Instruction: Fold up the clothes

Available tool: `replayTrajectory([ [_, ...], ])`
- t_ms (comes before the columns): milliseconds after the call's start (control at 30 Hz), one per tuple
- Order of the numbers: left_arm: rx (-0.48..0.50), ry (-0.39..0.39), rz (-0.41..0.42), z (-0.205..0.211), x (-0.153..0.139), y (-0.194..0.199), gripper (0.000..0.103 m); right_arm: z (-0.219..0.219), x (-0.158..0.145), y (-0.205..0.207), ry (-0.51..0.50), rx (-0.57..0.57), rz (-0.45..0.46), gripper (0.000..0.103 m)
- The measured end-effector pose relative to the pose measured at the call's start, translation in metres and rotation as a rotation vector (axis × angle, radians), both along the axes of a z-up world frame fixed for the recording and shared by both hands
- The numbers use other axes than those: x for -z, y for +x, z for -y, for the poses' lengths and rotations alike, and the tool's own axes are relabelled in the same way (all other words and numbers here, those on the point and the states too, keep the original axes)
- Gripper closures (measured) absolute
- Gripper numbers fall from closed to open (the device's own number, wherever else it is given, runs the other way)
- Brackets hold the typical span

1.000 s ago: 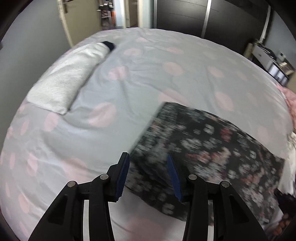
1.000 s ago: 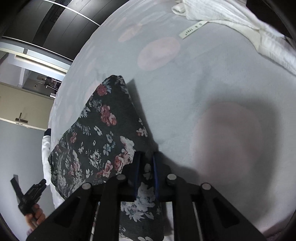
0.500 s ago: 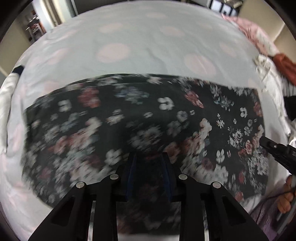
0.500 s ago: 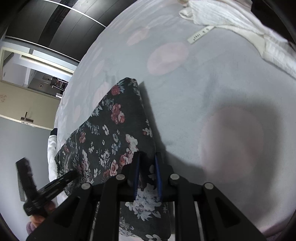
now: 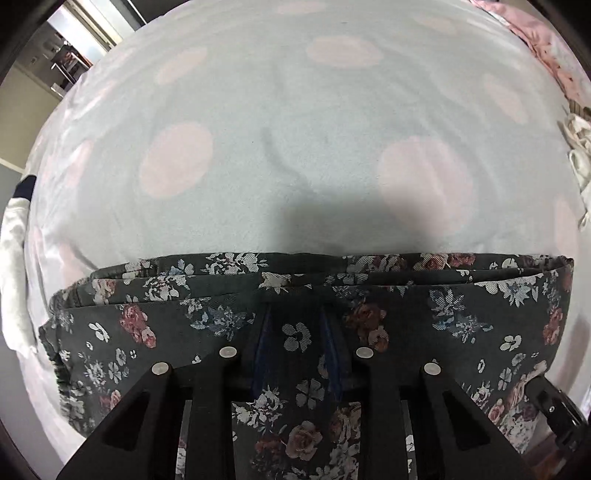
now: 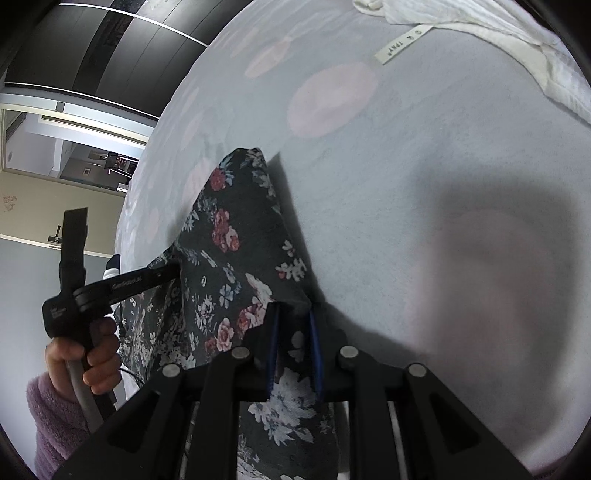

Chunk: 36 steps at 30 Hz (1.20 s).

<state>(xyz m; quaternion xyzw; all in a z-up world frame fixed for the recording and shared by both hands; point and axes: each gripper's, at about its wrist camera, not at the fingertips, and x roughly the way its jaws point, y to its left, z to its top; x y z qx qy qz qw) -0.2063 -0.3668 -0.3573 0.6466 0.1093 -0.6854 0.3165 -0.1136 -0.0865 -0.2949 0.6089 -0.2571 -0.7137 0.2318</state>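
The left gripper (image 5: 298,334), open and off the left corner of the floral garment (image 5: 461,325) a second ago, is now clamped on its edge. The cloth hangs stretched between it and the right gripper (image 6: 293,345), whose view now shows the person's left hand (image 6: 86,354) raised beside it.

the bed (image 5: 295,155) is covered by a pale grey sheet with big pink dots. a dark flowered garment (image 5: 461,317) lies on its near part, a white garment (image 6: 498,33) with a label at one far edge, a white towel (image 5: 13,258) along another.
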Motion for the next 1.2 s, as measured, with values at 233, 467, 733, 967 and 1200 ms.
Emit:
replayTrajectory([
  [233, 0.053, 0.06, -0.107, -0.043, -0.039, 0.033, 0.075, -0.003, 0.0, 0.001, -0.008, 0.013, 0.003, 0.086],
  [467, 0.022, 0.143, -0.04, -0.079, -0.011, 0.073, 0.075, -0.003, -0.003, 0.004, -0.011, 0.024, 0.007, 0.086],
  [733, -0.014, 0.138, -0.06, -0.097, -0.016, 0.073, 0.075, 0.004, 0.0, 0.002, -0.024, 0.022, 0.015, 0.086],
  [967, 0.022, 0.156, -0.086, -0.137, -0.04, 0.085, 0.075, 0.003, -0.003, 0.006, -0.013, -0.001, 0.015, 0.081],
  [1200, -0.054, 0.166, -0.031, -0.139, -0.009, 0.079, 0.075, 0.0, -0.002, 0.007, -0.019, -0.001, 0.026, 0.081],
])
